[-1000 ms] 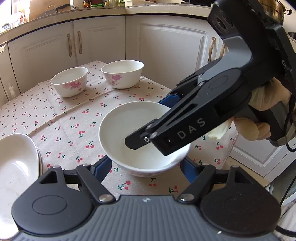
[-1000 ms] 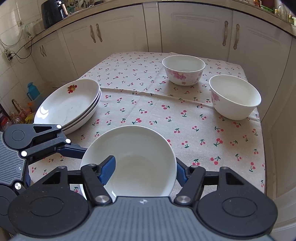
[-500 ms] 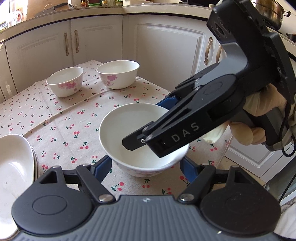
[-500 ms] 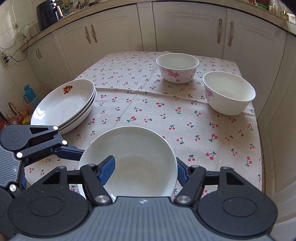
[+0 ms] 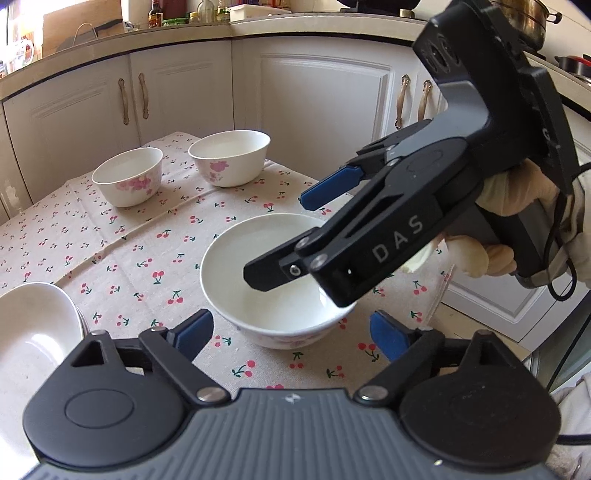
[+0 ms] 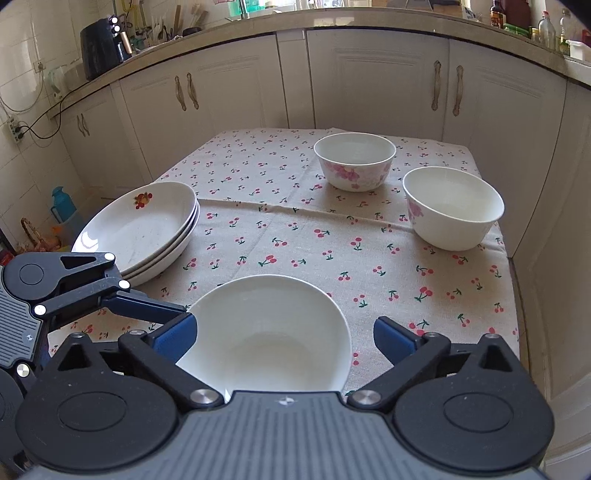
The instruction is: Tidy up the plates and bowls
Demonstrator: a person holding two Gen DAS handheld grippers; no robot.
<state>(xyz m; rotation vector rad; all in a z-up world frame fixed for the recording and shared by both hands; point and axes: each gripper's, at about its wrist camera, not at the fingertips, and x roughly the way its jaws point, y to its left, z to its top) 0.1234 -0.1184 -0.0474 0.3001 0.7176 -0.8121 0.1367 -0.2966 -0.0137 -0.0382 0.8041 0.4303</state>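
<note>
Near bowl sits upright, mouth up, by the table's near edge. Left gripper and right gripper, jaws just opened, flank it without contact; cloth beyond lies bare.

Near bowl: front rim hidden behind right gripper body in right view; far rim partly covered by that gripper's finger in left view. Plate stack cut by left edge, lower part behind left gripper. Person: only gloved hand visible. Counter bottles too small to identify.
</note>
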